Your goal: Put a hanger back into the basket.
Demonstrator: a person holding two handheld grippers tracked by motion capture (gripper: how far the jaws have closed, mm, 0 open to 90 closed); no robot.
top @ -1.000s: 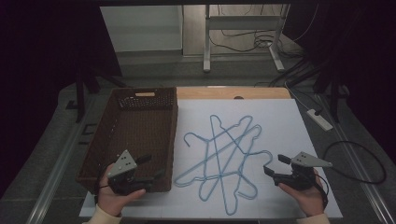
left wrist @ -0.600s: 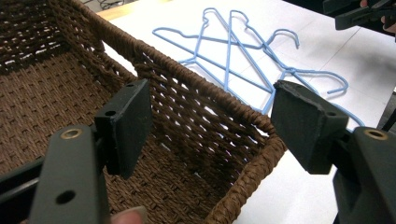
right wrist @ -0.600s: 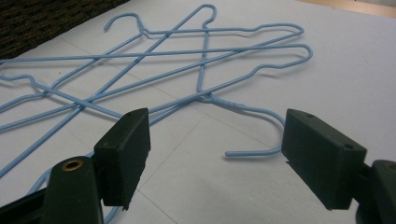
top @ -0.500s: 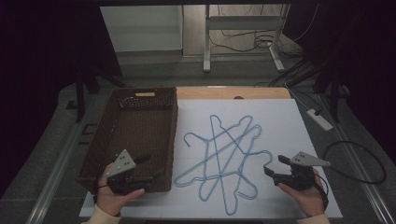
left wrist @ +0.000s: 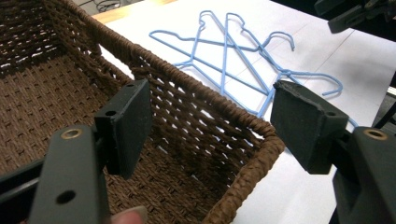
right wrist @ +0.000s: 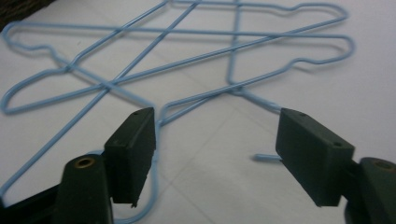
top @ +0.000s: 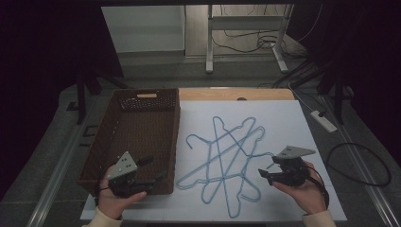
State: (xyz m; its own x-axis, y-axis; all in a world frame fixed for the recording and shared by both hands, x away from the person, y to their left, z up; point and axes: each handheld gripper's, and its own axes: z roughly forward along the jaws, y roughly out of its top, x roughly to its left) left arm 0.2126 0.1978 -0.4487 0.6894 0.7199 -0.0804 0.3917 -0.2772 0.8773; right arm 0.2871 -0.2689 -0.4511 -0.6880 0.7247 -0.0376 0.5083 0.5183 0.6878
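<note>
White tabletop (top: 283,118): hangers (top: 227,161) between tongs.

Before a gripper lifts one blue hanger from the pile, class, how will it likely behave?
The hangers are thin wire, so probably light and slightly springy. They lie crossed over each other, so lifting one may drag others. The smooth coating could slip between the right gripper's open jaws.

On the table (top: 302,137), the basket (top: 137,137) sits at the left, with the crossed hangers (top: 227,161) just right of it. The left gripper (top: 150,172) hovers at the basket's near right corner, perhaps above its rim; the right gripper (top: 265,171) sits near-right of the hangers.
</note>
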